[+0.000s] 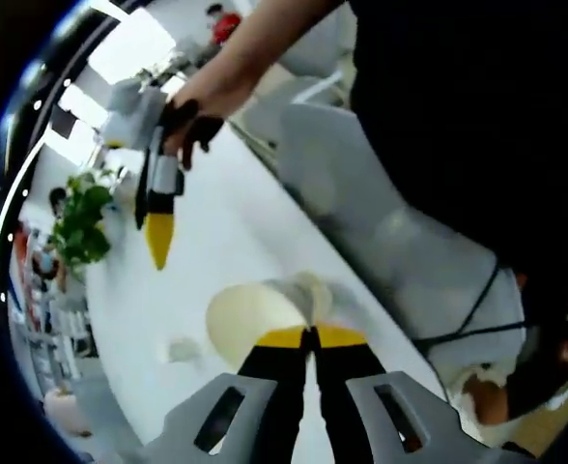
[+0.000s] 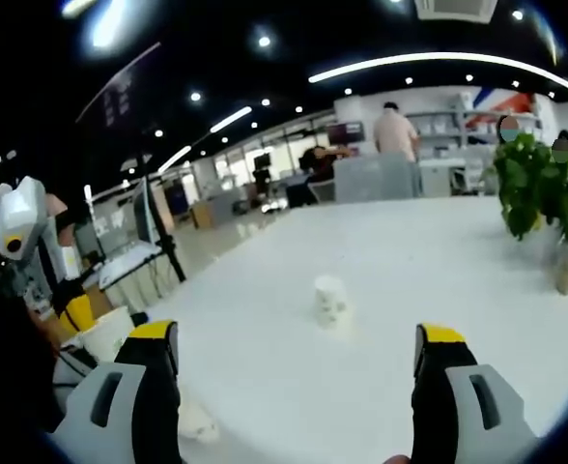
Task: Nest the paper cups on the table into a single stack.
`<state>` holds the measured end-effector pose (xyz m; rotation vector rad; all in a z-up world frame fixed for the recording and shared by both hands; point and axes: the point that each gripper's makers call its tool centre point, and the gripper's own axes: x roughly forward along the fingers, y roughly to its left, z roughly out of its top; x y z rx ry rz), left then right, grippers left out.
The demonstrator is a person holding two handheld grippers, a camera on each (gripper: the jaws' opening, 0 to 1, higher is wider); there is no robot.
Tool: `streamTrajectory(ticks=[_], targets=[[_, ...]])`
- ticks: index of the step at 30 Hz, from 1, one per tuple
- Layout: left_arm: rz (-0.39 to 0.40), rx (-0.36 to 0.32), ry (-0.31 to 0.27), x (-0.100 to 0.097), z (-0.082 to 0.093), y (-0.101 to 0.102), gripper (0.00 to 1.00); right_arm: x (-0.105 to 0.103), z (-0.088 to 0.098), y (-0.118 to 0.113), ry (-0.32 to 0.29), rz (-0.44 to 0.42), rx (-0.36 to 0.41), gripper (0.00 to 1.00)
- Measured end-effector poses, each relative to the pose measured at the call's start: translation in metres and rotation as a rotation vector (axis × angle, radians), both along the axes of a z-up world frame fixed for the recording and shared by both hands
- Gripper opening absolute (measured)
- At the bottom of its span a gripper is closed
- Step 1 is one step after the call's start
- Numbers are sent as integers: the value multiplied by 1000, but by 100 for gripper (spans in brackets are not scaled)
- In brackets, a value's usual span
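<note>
Your left gripper (image 1: 312, 336) pinching a paper cup (image 1: 255, 317) at its tips, your right gripper (image 2: 298, 346) spread wide, small cup (image 2: 330, 298) ahead between its jaws, potted plant (image 2: 540, 193) far right.

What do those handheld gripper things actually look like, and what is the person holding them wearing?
Each gripper has two black jaws capped with yellow tips, rising from pale grey moulded housings with slot-shaped cut-outs. The left gripper and the right gripper look the same in build. In the left gripper view, the right gripper's grey body carries a long yellow tip. The person wears a dark top; the forearm is bare of any sleeve.
</note>
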<state>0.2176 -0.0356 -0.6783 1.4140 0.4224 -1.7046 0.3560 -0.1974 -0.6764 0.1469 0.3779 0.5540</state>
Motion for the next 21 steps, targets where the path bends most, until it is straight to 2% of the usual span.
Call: streamTrajectory(ticks=[11,21], targets=[[-6,6,24,-5,-12,-4,0,-1,0,-4,1,-8,9,100],[-2,38,24,-1,-24,-3,0,-4,-1,-8,2,-10,12,100]])
